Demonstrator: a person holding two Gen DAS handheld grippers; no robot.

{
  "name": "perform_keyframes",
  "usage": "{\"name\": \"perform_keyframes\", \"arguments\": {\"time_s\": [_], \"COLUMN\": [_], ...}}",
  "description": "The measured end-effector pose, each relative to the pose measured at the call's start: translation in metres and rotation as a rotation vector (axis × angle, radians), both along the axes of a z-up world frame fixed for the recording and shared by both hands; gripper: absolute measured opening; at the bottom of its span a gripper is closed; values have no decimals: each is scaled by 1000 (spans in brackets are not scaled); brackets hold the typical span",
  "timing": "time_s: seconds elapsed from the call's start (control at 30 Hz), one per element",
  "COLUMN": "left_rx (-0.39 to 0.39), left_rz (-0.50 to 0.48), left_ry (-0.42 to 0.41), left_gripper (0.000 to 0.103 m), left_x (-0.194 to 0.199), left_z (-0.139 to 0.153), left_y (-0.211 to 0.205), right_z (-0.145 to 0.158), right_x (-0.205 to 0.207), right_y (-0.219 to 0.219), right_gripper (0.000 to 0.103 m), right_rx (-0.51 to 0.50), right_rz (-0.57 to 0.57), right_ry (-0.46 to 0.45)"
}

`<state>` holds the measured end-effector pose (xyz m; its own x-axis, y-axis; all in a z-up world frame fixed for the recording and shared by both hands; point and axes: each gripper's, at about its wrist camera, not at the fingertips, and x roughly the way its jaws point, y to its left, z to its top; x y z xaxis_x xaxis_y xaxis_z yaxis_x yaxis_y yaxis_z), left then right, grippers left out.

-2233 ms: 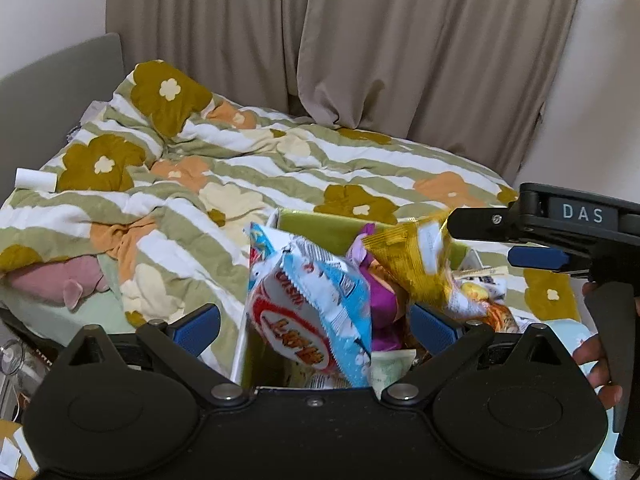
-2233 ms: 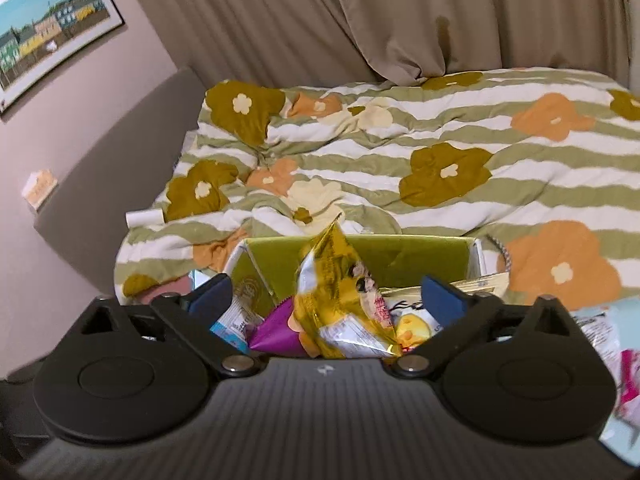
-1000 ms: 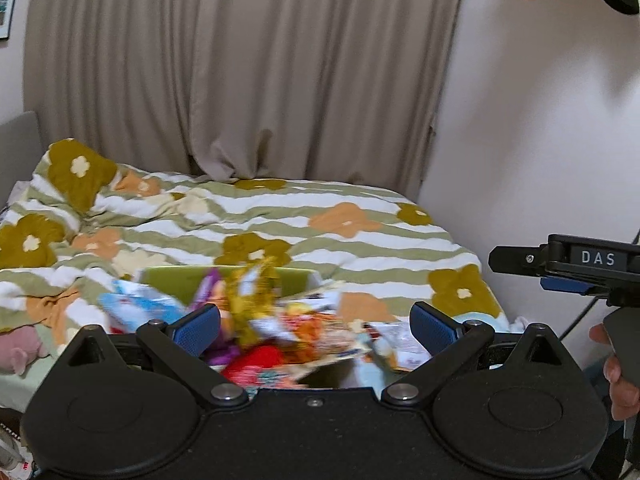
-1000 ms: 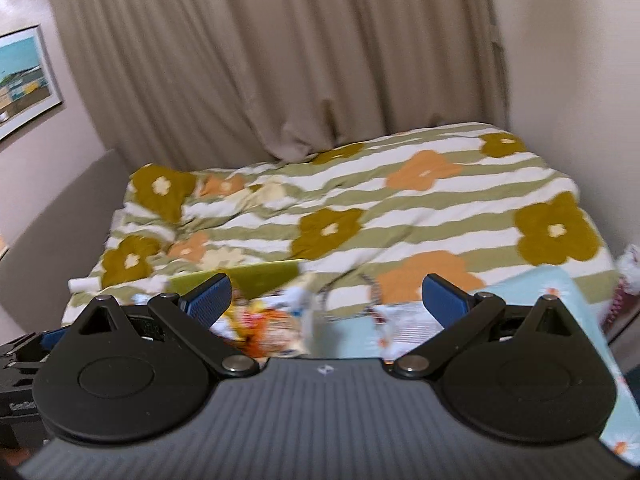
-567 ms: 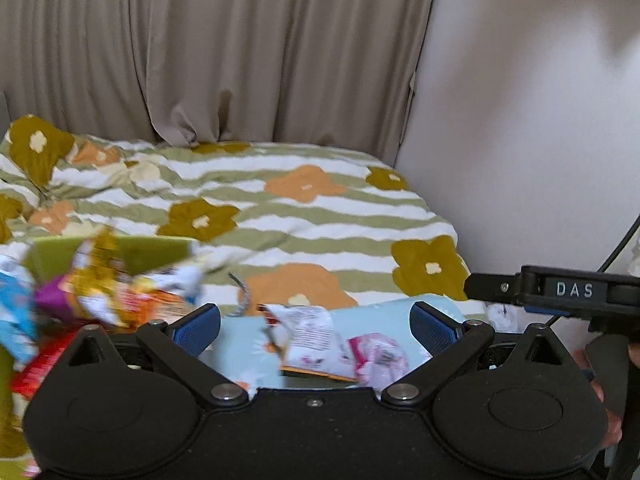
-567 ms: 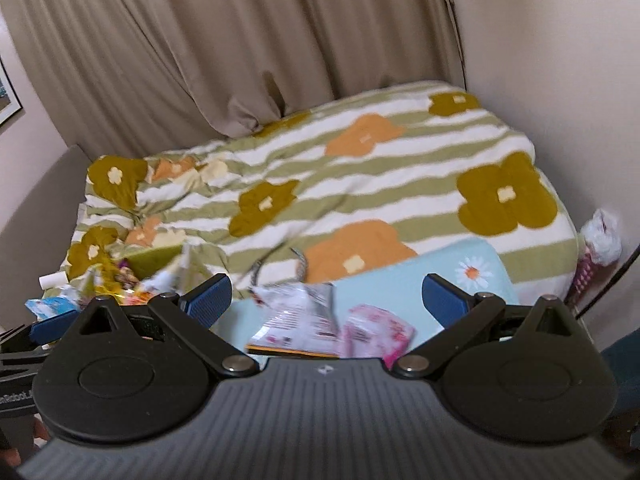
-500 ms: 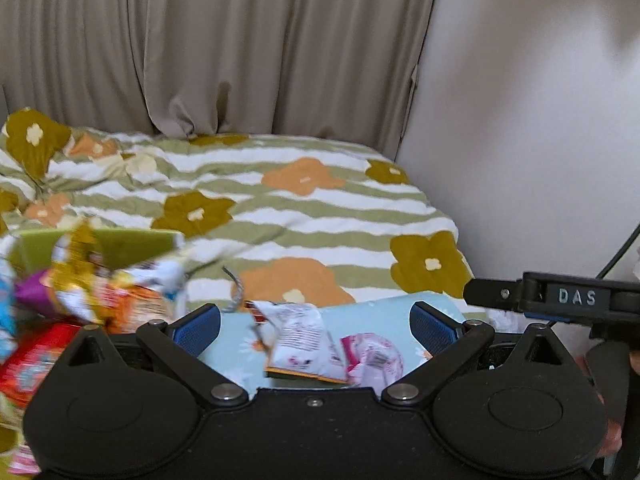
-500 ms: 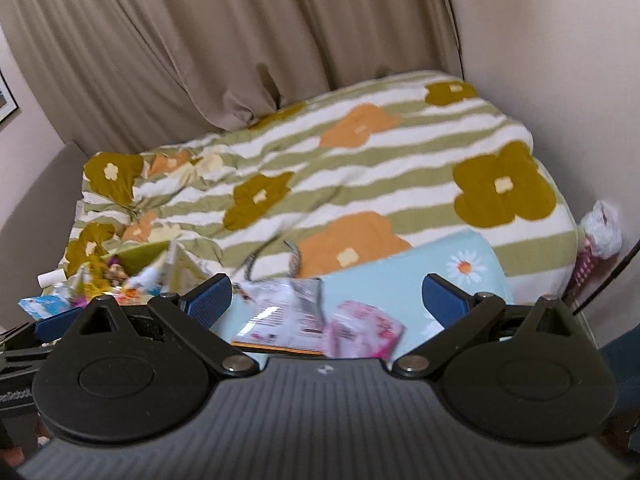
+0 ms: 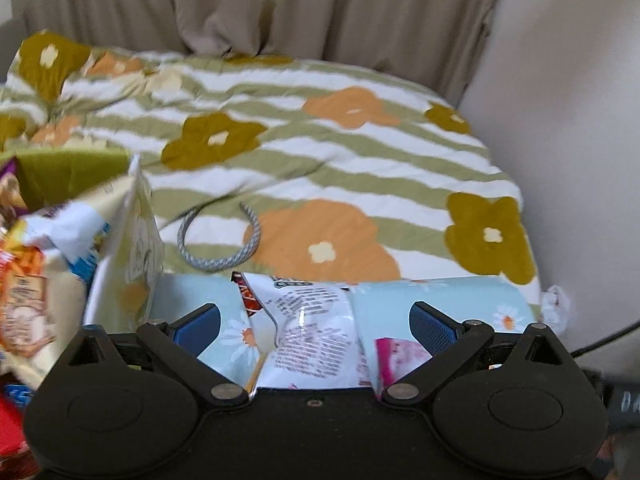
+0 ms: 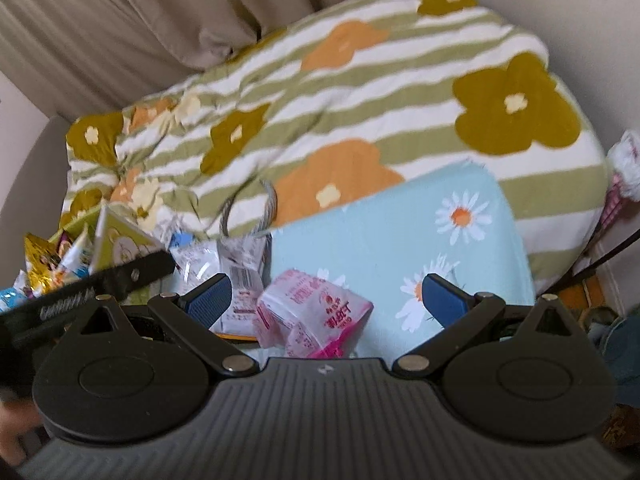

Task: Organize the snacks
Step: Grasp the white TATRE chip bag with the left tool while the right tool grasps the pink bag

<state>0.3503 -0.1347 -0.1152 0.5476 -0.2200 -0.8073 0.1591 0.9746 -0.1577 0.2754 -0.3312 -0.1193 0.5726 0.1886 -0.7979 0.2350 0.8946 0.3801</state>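
Observation:
Two loose snack packets lie on a light blue daisy-print cloth (image 10: 400, 236) at the bed's near edge. One is a white packet with printed text (image 9: 308, 332) (image 10: 240, 276), the other a pink packet (image 9: 400, 354) (image 10: 316, 308). My left gripper (image 9: 314, 324) is open, with the white packet lying below and between its fingers. My right gripper (image 10: 326, 300) is open over the pink packet. To the left stands a green-lined box (image 9: 60, 168) (image 10: 116, 240) stuffed with snack bags (image 9: 24, 280) (image 10: 40, 256). The left gripper's body (image 10: 100, 284) shows at the right wrist view's left edge.
A striped flower-print quilt (image 9: 320, 140) covers the bed. A grey rope handle (image 9: 220, 240) lies beside the box. Beige curtains (image 9: 280, 4) hang behind, and a wall (image 9: 560, 120) closes the right side. A plastic bag (image 10: 628, 164) and a cable (image 10: 608, 256) sit beyond the bed's right edge.
Both views have swung right from the full box to the two packets on the blue cloth and come closer to them. Both grippers have stayed open.

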Motion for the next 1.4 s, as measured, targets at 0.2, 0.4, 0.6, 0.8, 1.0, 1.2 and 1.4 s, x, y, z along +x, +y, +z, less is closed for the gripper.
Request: {"name": "perform_keyframes", "arguments": {"time_s": [0.2, 0.4, 0.6, 0.8, 1.0, 1.2, 1.4], "left_rx": [-38, -36, -54, -32, 21, 66, 115], "left_rz": [32, 41, 22, 5, 5, 4, -8], "left_ry": [93, 159, 208, 189, 152, 128, 106], "left_gripper": [102, 91, 75, 66, 64, 63, 63], "left_x": [22, 34, 34, 28, 19, 3, -14], "left_z": [-30, -53, -69, -68, -62, -59, -59], "left_y": [1, -2, -1, 2, 8, 13, 15], "right_z": [-31, -53, -64, -65, -68, -73, -74], "right_x": [20, 33, 32, 33, 35, 41, 39], "right_y": [4, 12, 16, 21, 28, 38, 43], "right_gripper": [103, 103, 103, 103, 103, 103, 100], "right_rx": [45, 49, 85, 84, 88, 76, 53], "right_rz": [34, 61, 61, 77, 94, 131, 185], "right_ry": [57, 96, 104, 96, 92, 85, 45]}}
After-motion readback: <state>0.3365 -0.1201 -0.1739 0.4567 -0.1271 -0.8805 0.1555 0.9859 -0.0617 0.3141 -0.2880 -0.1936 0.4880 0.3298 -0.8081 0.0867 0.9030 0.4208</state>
